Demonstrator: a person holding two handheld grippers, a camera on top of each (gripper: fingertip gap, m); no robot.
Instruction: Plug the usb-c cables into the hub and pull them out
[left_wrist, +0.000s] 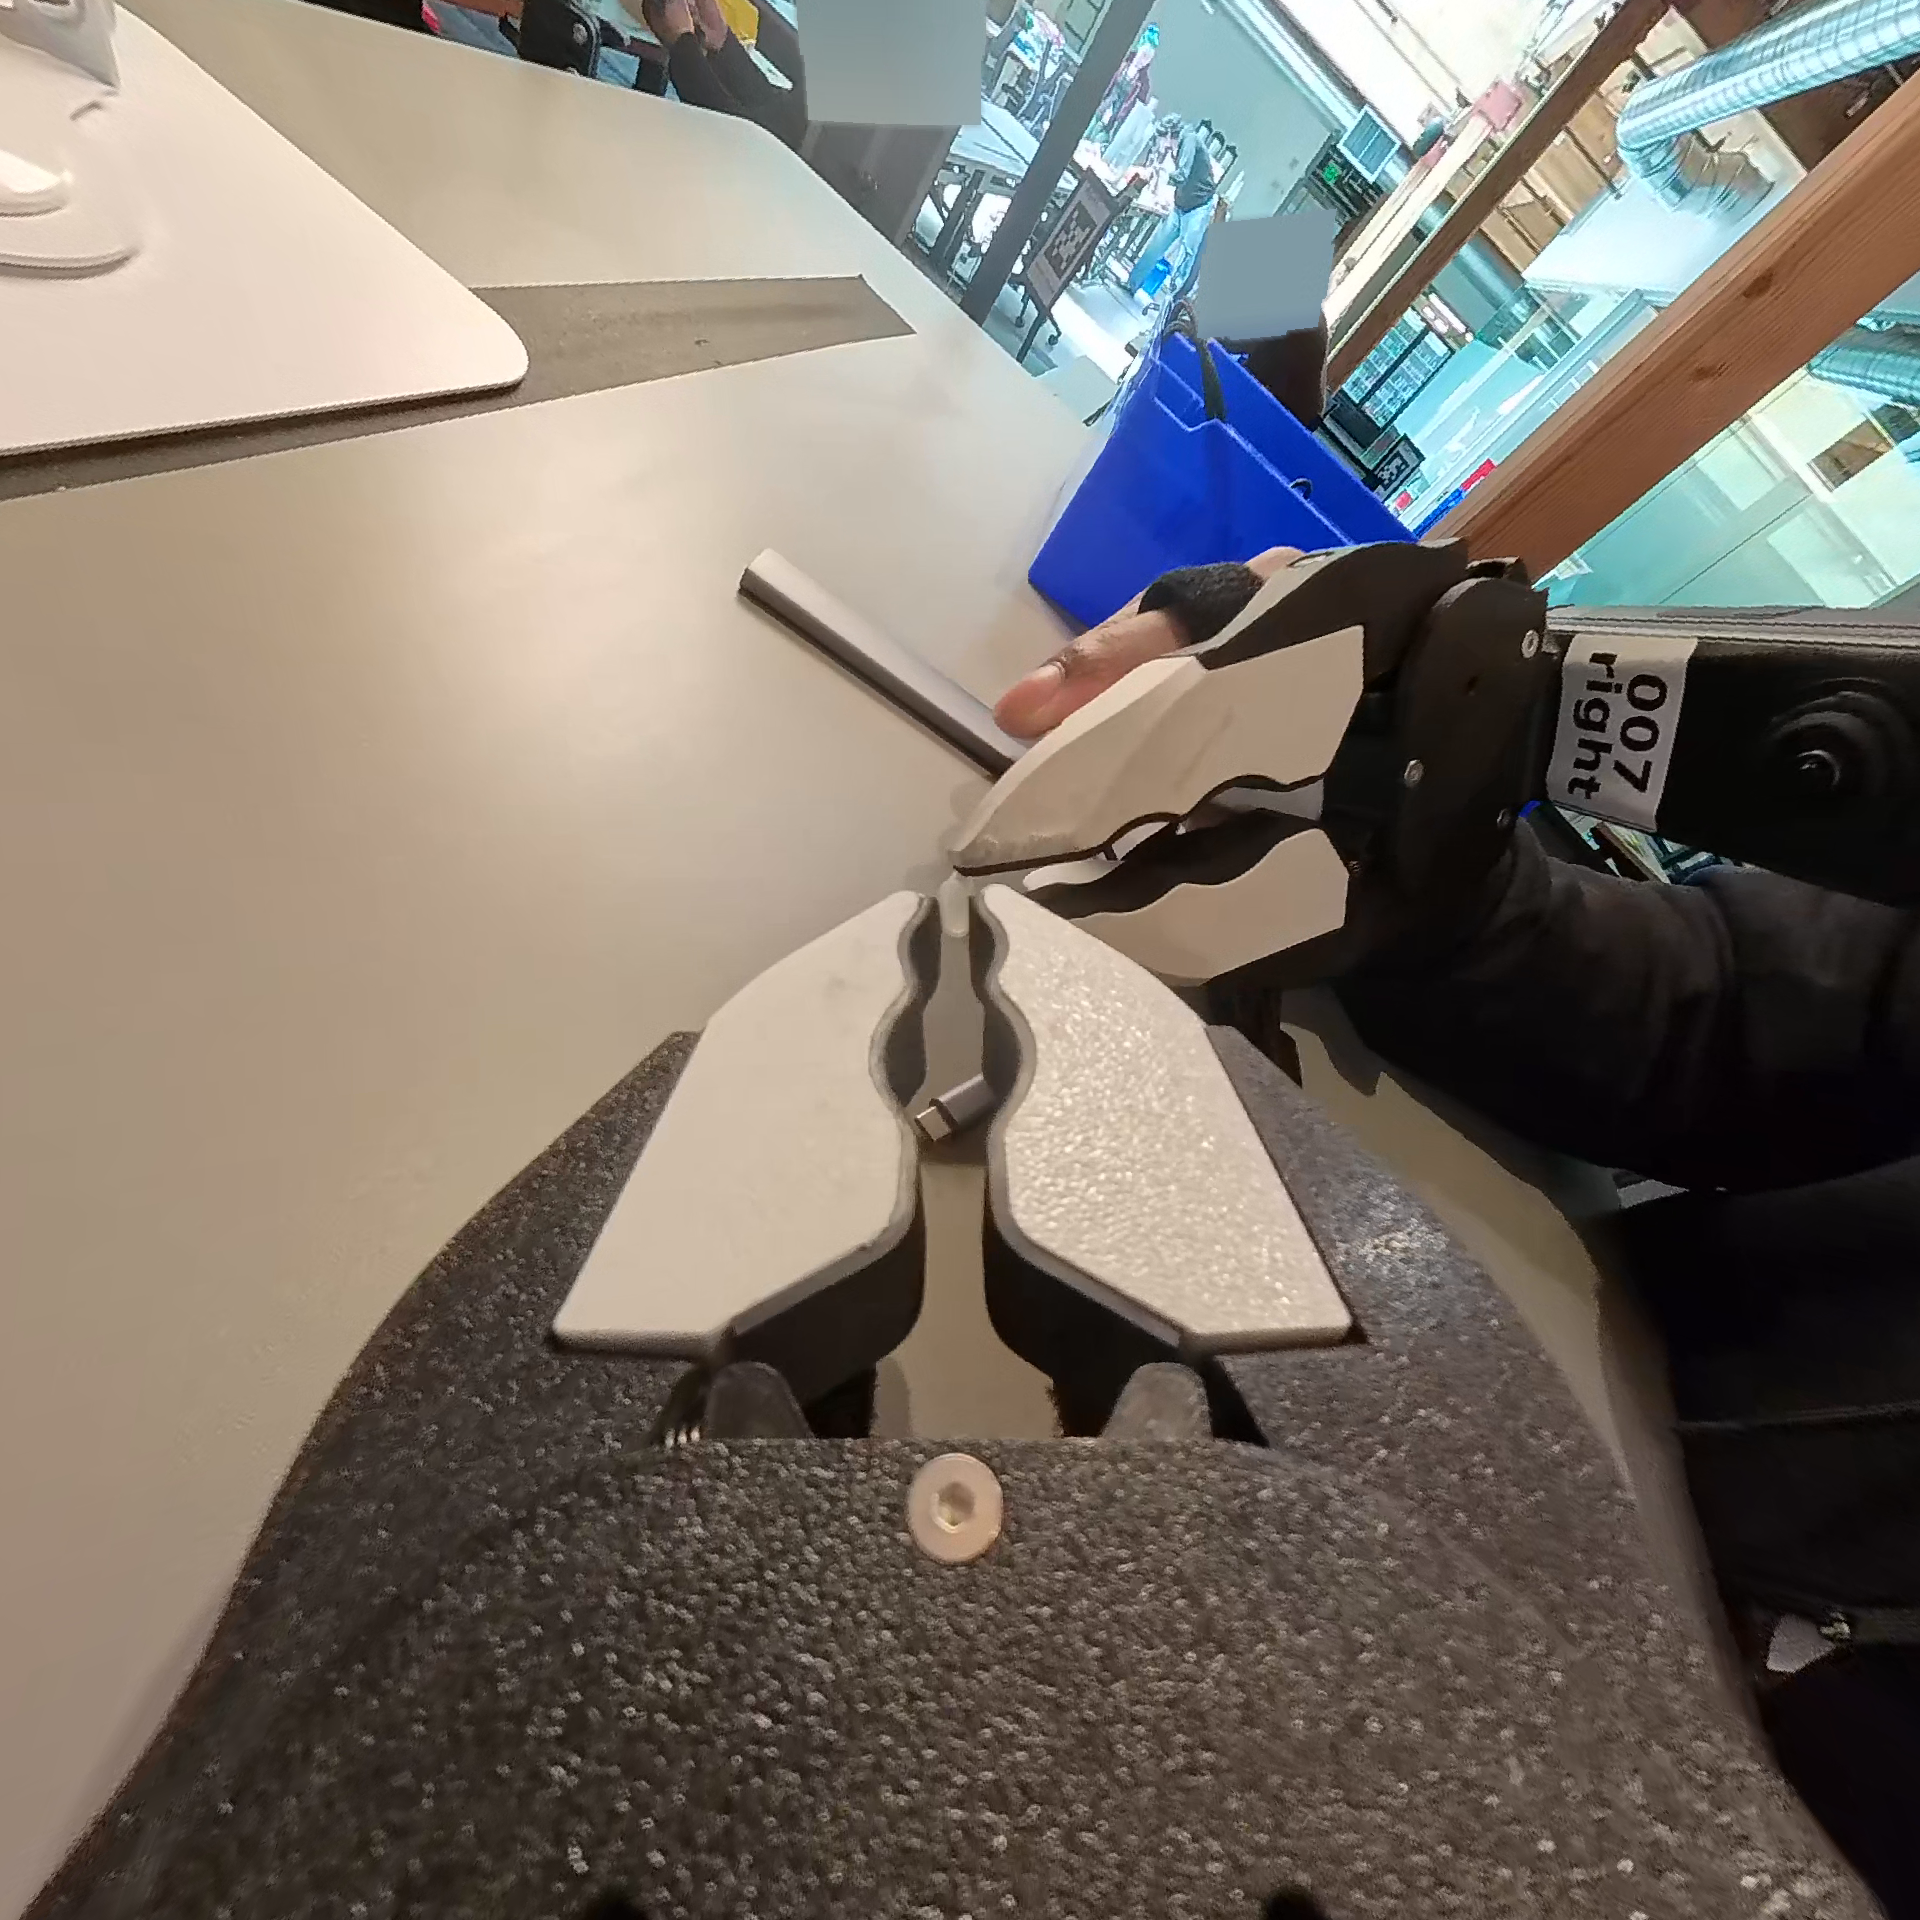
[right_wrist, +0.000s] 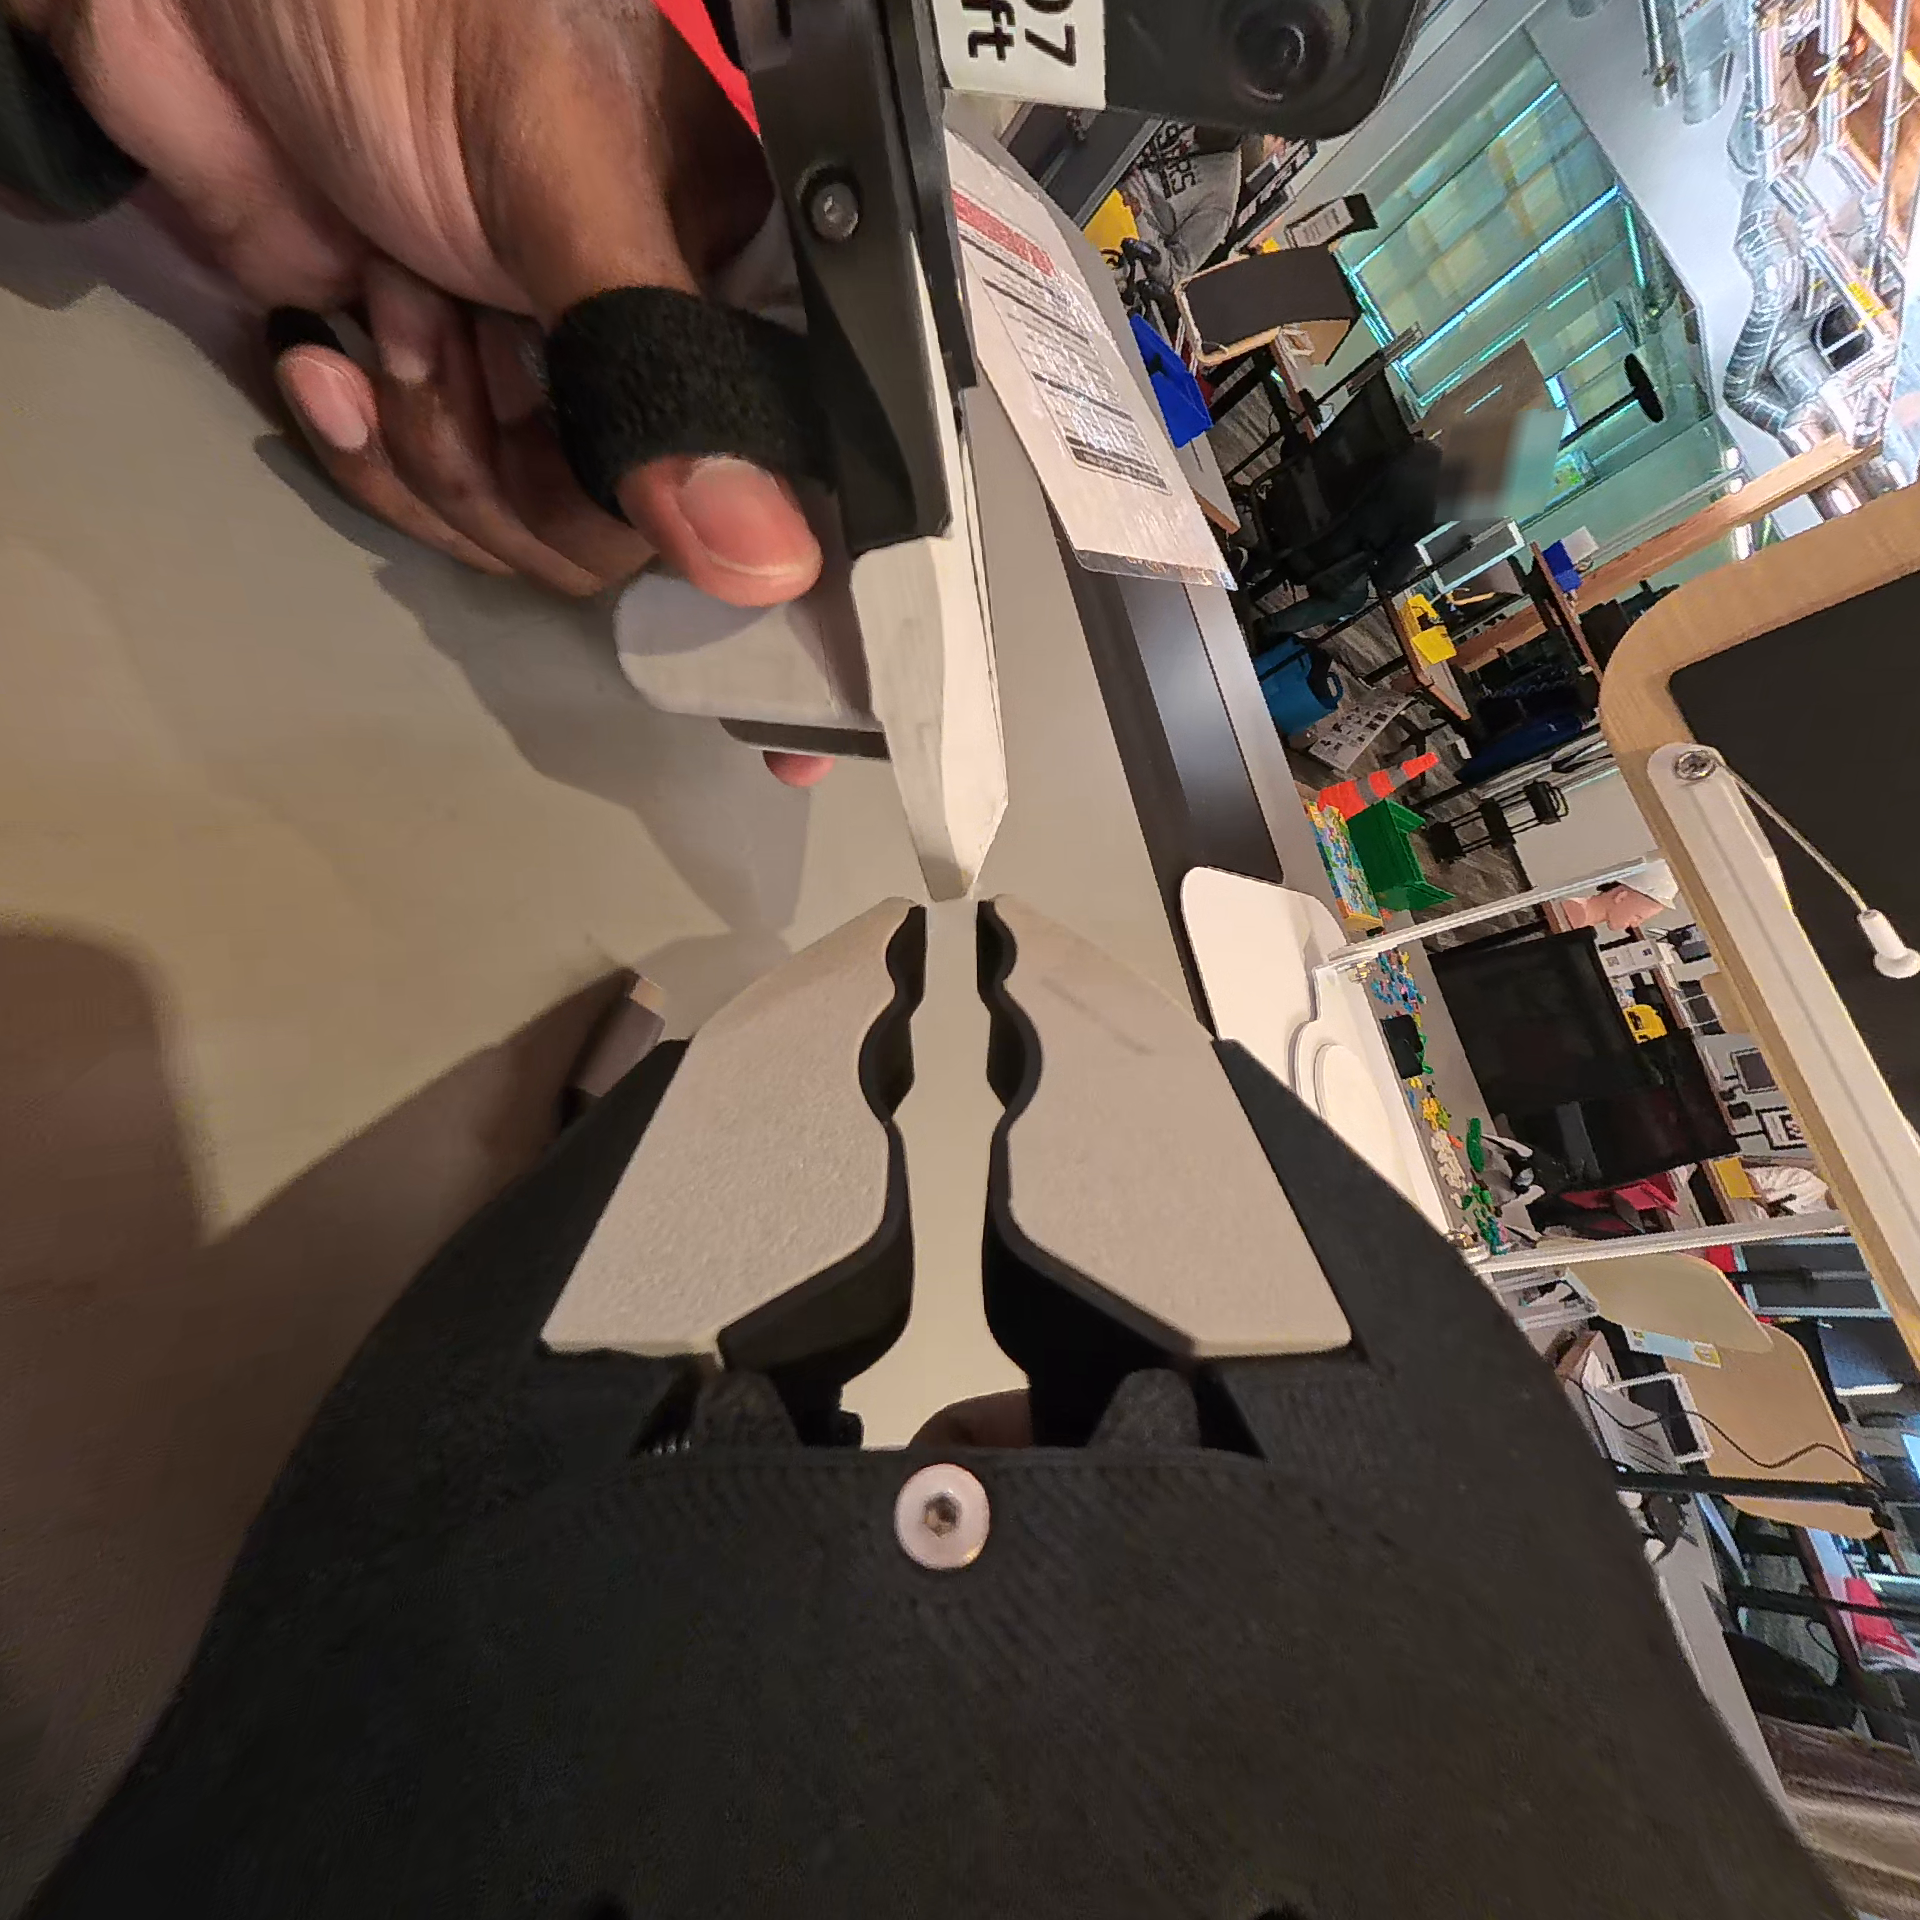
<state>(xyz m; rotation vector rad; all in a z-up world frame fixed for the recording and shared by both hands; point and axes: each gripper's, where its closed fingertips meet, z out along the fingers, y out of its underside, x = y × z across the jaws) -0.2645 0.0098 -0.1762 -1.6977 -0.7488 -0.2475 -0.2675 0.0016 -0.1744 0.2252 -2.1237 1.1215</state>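
In the left wrist view my left gripper (left_wrist: 951, 904) is nearly shut, its tips pinching a thin pale usb-c cable (left_wrist: 951, 920). The cable's grey plug (left_wrist: 954, 1110) shows through the gap between the fingers, low over the table. My right gripper (left_wrist: 966, 857) comes in from the right, shut, its tip meeting the same cable just above my left tips. The grey bar-shaped hub (left_wrist: 862, 649) lies on the table beyond, apart from both grippers. In the right wrist view my right gripper (right_wrist: 948, 912) points at the left gripper (right_wrist: 951, 878), tip to tip.
A white pad (left_wrist: 208, 291) lies at the far left, with a dark strip (left_wrist: 675, 322) beside it. A blue bin (left_wrist: 1195, 488) stands past the table edge. A printed sheet (right_wrist: 1081, 395) lies on the table behind the left gripper. A person's hands hold both grippers. Less than 4 cm separates the two grippers' tips.
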